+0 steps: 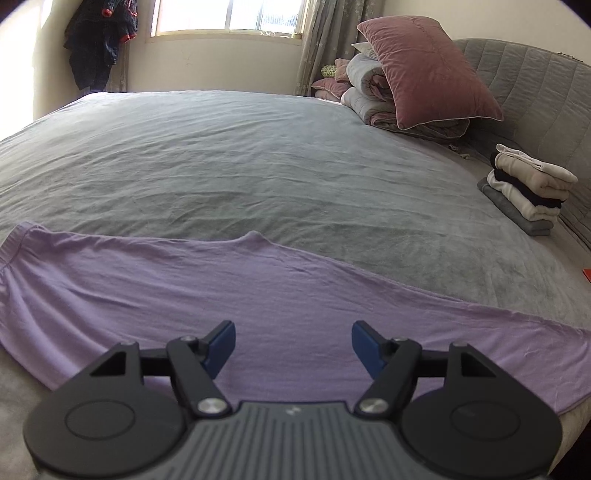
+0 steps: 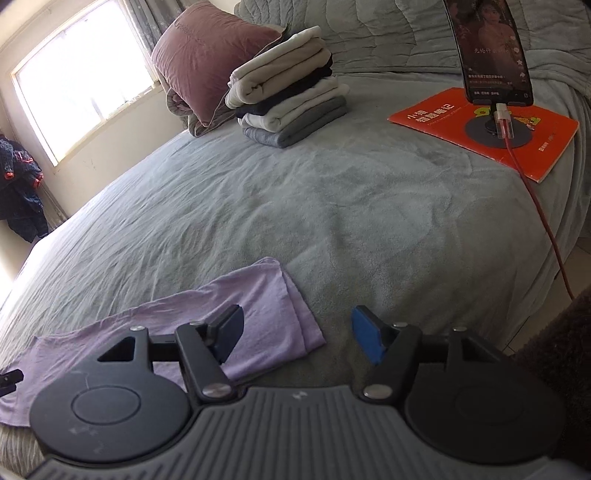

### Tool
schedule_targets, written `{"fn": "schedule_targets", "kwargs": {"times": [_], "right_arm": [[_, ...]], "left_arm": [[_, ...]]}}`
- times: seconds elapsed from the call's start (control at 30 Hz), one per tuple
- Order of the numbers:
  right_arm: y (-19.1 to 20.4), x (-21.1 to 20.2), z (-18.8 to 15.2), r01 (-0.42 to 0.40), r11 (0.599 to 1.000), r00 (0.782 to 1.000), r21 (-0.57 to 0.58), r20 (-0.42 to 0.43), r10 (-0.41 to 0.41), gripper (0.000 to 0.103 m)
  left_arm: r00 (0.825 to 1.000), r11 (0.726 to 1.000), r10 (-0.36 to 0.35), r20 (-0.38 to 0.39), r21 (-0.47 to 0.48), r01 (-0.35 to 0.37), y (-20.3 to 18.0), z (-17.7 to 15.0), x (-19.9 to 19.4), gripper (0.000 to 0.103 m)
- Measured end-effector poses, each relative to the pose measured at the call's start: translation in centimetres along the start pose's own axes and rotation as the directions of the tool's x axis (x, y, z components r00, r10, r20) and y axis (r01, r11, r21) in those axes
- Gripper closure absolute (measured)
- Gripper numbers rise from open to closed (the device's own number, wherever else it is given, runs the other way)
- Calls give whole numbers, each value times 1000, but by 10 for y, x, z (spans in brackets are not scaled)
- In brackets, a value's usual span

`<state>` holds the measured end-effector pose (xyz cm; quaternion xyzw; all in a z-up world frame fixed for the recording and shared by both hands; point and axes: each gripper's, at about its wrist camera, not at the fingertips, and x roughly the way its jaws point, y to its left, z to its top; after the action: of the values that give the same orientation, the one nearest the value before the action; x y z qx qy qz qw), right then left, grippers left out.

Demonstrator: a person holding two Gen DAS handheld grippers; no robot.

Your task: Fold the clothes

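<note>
Lilac garment point(image 1: 280, 306) cut off below both spread, empty claws point(image 1: 293, 347) point(image 2: 297, 338).

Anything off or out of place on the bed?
Mostly tidy. One oddity: a phone on a stand sits on an orange book, its red cable trailing off the bed edge. The lilac garment lies flat.

Left wrist cam sits low behind its jaws, tilted down, close over lilac garment point(image 1: 258, 295), facing window point(image 1: 229, 18) wall. Right wrist cam same setup, angled more toward headboard. Both catch folded stack point(image 2: 288, 96), pink pillow point(image 1: 424, 70), grey bedspread point(image 2: 295, 221) ahead of jaws.
</note>
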<state>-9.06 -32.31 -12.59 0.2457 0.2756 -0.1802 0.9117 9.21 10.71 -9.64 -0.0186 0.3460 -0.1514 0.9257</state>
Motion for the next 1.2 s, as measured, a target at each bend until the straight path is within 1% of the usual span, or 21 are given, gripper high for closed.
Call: {"fn": "schedule_targets", "kwargs": {"times": [0.1, 0.23, 0.4, 0.6, 0.7, 0.77, 0.8, 0.83, 0.87, 0.9, 0.93, 0.97, 1.07, 1.13, 1.2], "right_arm": [[8, 3, -3, 44, 998, 999, -49, 2, -44, 35], [13, 7, -7, 91, 992, 996, -90, 11, -91, 38], [16, 7, -9, 118, 988, 993, -104, 23, -116, 41], [22, 6, -12, 147, 979, 989, -141, 42, -143, 50], [25, 6, -13, 158, 973, 987, -166, 54, -151, 58], [27, 5, -13, 162, 970, 986, -179, 62, -154, 70], [27, 5, -13, 163, 969, 986, -183, 66, -153, 72], [27, 4, -13, 163, 969, 986, -186, 69, -153, 77], [27, 4, -12, 161, 969, 986, -185, 70, -151, 80], [26, 4, -12, 158, 970, 987, -184, 71, -148, 83], [26, 4, -11, 154, 971, 987, -181, 70, -143, 87], [25, 3, -11, 149, 973, 988, -178, 70, -139, 89], [24, 2, -10, 137, 977, 990, -166, 69, -127, 90], [22, 1, -9, 128, 979, 991, -156, 66, -119, 89], [21, 0, -8, 118, 982, 992, -146, 68, -109, 86]], "left_arm": [[1000, 1000, 7, 1, 9, -7, -5, 4, -3, 30], [1000, 1000, -5, 2, 9, 5, -9, 8, -5, 28], [1000, 1000, -15, -7, 26, 15, -17, 10, -7, 26], [999, 999, -31, -22, 36, 31, -26, 12, -3, 26], [998, 998, -44, -35, 39, 45, -31, 13, 0, 26], [997, 997, -61, -46, 38, 63, -35, 14, 3, 26], [996, 997, -70, -52, 37, 72, -37, 14, 4, 26], [994, 995, -96, -59, 26, 98, -38, 15, 5, 26], [990, 992, -125, -66, 12, 126, -39, 16, 6, 26], [983, 985, -170, -70, -12, 170, -38, 17, 7, 26], [972, 974, -224, -74, -44, 221, -38, 18, 7, 27], [957, 959, -279, -75, -77, 273, -37, 19, 8, 28], [924, 922, -375, -74, -131, 364, -41, 19, 12, 28], [911, 907, -407, -74, -148, 393, -46, 19, 16, 28], [907, 904, -414, -80, -151, 400, -50, 18, 20, 28]]}}
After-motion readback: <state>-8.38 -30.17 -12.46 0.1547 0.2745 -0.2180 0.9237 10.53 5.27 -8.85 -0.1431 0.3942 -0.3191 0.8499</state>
